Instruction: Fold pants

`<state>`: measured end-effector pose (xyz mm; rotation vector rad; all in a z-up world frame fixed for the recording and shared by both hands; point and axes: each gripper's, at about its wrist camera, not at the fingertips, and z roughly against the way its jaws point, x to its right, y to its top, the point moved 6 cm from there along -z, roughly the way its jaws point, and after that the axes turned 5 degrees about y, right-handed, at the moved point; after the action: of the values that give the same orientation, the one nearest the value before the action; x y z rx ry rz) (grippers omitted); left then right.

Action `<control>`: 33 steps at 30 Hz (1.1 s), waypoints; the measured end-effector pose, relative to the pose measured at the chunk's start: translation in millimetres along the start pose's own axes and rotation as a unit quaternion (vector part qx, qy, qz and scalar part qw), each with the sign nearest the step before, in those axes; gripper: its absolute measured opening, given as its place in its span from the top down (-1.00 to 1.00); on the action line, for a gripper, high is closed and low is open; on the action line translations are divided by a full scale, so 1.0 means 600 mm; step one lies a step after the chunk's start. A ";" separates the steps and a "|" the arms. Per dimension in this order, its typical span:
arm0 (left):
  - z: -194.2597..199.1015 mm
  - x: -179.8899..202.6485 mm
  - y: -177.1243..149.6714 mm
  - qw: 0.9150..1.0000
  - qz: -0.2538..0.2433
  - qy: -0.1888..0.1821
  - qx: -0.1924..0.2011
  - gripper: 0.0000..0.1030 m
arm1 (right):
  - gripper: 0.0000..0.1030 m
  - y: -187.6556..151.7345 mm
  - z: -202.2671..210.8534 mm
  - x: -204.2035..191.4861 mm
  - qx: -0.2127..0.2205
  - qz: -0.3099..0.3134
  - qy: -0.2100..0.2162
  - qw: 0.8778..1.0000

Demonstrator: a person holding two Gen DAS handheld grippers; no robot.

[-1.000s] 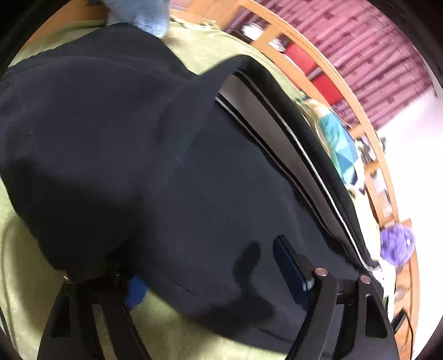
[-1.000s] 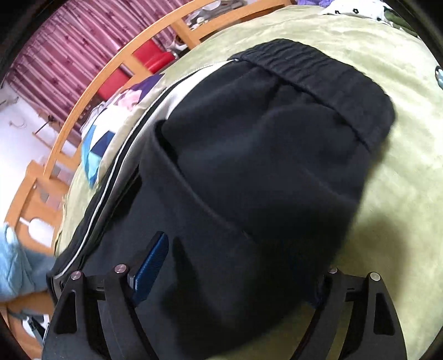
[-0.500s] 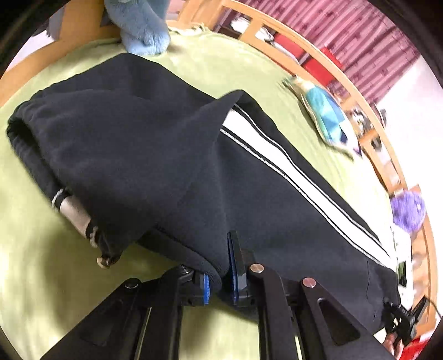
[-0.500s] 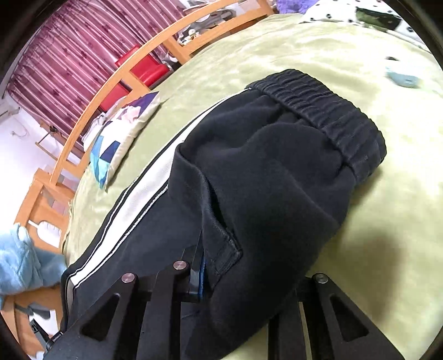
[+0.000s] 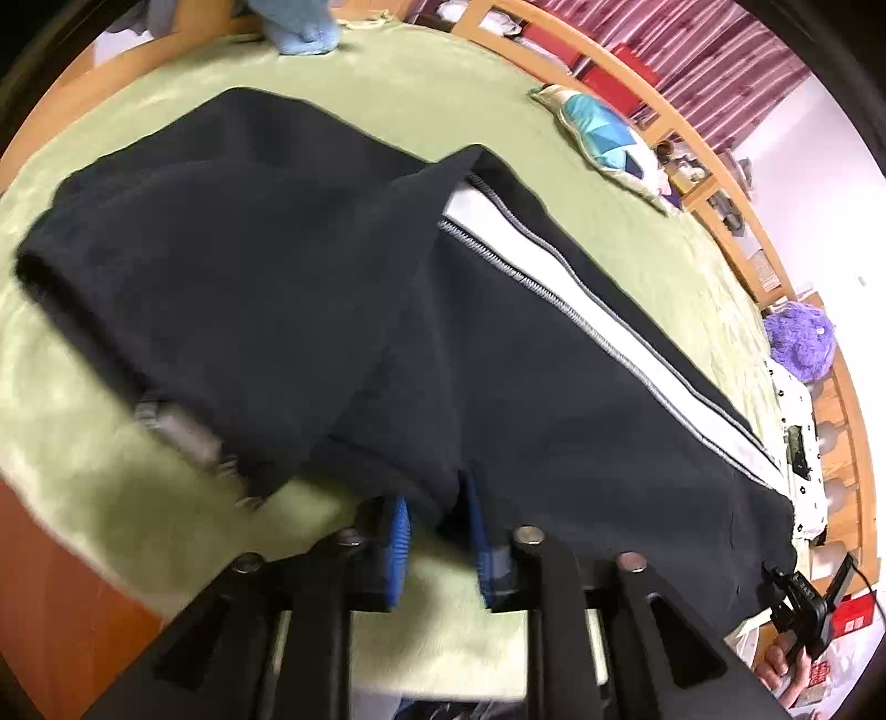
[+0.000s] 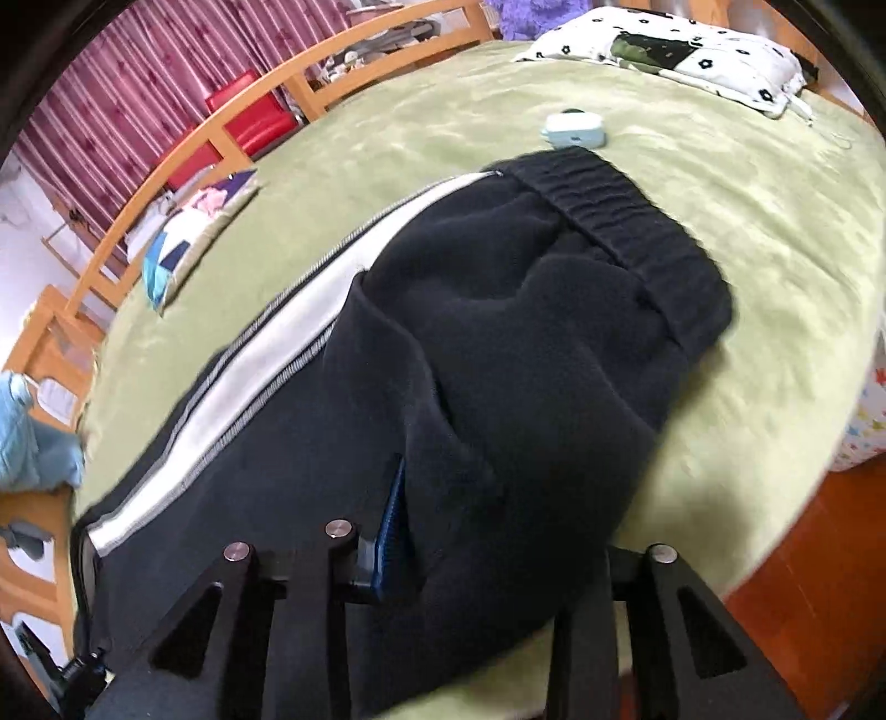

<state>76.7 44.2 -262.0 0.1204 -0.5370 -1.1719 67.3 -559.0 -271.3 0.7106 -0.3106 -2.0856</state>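
Black track pants (image 5: 310, 288) with a white side stripe (image 5: 598, 310) lie along a green bed (image 5: 443, 105). My left gripper (image 5: 437, 531) is shut on the near edge of the pants, blue pads pinching a fold of cloth. In the right wrist view the pants (image 6: 498, 354) bulge near the ribbed waistband (image 6: 637, 232). My right gripper (image 6: 487, 554) is shut on a thick bunch of the pants; only its left blue pad (image 6: 390, 520) shows, the other finger is hidden under cloth.
A patterned cushion (image 5: 603, 133) and a wooden bed rail (image 5: 692, 138) lie beyond the pants. A purple plush (image 5: 797, 343), a flowered pillow (image 6: 664, 61), a small pale-blue case (image 6: 573, 130) and a blue plush (image 5: 299, 22) sit around. Wood floor (image 6: 819, 548) is at the bed's edge.
Both grippers closed on the pants' near edge and pulled back towards the bed's edge, dragging the cloth; the cameras now see more of the bed.
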 end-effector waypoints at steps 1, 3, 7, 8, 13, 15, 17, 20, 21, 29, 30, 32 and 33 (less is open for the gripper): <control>0.011 -0.005 -0.006 1.000 -0.006 0.000 0.002 0.55 | 0.26 -0.010 0.011 -0.001 -0.001 0.009 -0.001 1.000; 0.037 -0.002 -0.013 0.999 -0.033 0.002 0.015 0.53 | 0.20 -0.022 0.029 -0.007 0.000 0.018 -0.003 1.000; 0.088 0.001 -0.012 0.996 -0.065 0.013 0.052 0.38 | 0.16 -0.042 0.074 -0.022 0.011 0.029 -0.005 1.000; 0.099 0.000 -0.008 0.996 -0.070 0.015 0.060 0.38 | 0.14 -0.045 0.082 -0.027 0.013 0.031 -0.005 0.999; 0.119 -0.002 0.019 0.994 -0.078 0.029 0.073 0.35 | 0.14 -0.051 0.111 -0.085 0.032 0.065 -0.005 0.997; 0.117 -0.010 0.027 0.994 -0.076 0.029 0.068 0.21 | 0.12 -0.056 0.127 -0.106 0.043 0.078 -0.004 0.996; 0.113 -0.019 0.034 0.995 -0.070 0.020 0.064 0.20 | 0.12 -0.064 0.141 -0.117 0.050 0.082 -0.002 0.995; 0.107 -0.041 0.037 0.996 -0.074 0.006 0.051 0.10 | 0.12 -0.075 0.150 -0.142 0.055 0.083 0.007 0.995; 0.103 -0.043 0.039 0.996 -0.079 0.003 0.047 0.08 | 0.12 -0.080 0.153 -0.149 0.057 0.084 0.006 0.995; 0.064 -0.060 0.043 0.995 -0.101 -0.010 0.009 0.02 | 0.10 -0.096 0.150 -0.188 0.054 0.082 0.000 0.995; 0.057 -0.060 0.041 0.995 -0.102 -0.008 0.003 0.02 | 0.10 -0.096 0.147 -0.192 0.051 0.080 0.000 0.995; 0.040 -0.061 0.036 0.995 -0.104 -0.003 -0.007 0.02 | 0.10 -0.095 0.143 -0.198 0.047 0.080 0.000 0.996; 0.035 -0.062 0.034 0.994 -0.105 0.002 -0.009 0.01 | 0.10 -0.096 0.141 -0.200 0.045 0.079 -0.001 0.996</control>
<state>73.9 89.4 -249.1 0.1680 -0.5185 -1.3815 32.1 -431.6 -185.5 0.7137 -0.4500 -1.9313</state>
